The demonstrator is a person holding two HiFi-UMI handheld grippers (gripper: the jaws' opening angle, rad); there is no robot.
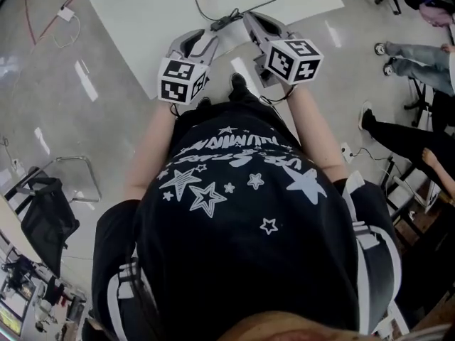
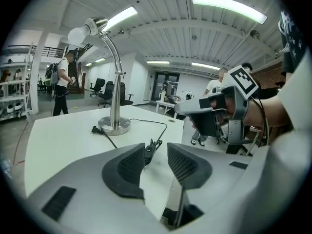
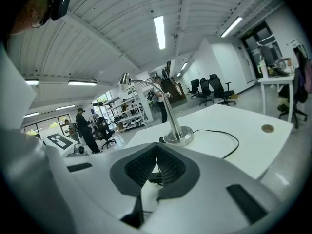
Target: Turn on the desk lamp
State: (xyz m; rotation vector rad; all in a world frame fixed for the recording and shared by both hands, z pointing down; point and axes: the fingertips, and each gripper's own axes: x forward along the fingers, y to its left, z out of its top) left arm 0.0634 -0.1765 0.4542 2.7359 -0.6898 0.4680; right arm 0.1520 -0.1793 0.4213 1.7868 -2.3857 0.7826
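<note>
The desk lamp stands on the white table, ahead of both grippers. The left gripper is released, with its jaws apart over the table's near edge. The black inline switch on the lamp's cord shows in the gap just past the tips, and neither pad presses it. The right gripper is clenched, tips together. A dark piece shows through the slot beneath them, and whether it touches them cannot be told. In the left gripper view the right gripper hangs just beside the left one, to the right, with its marker cube uppermost.

The cord loops from the switch back to the lamp's base, where a black plug lies. Farther off are office chairs, a standing person and shelving.

The lamp has a round chrome base, a slim curved neck and a white bulb at its head; whether the bulb glows cannot be told. It stands toward the table's far side, well apart from both grippers and left of centre in the left gripper view.
</note>
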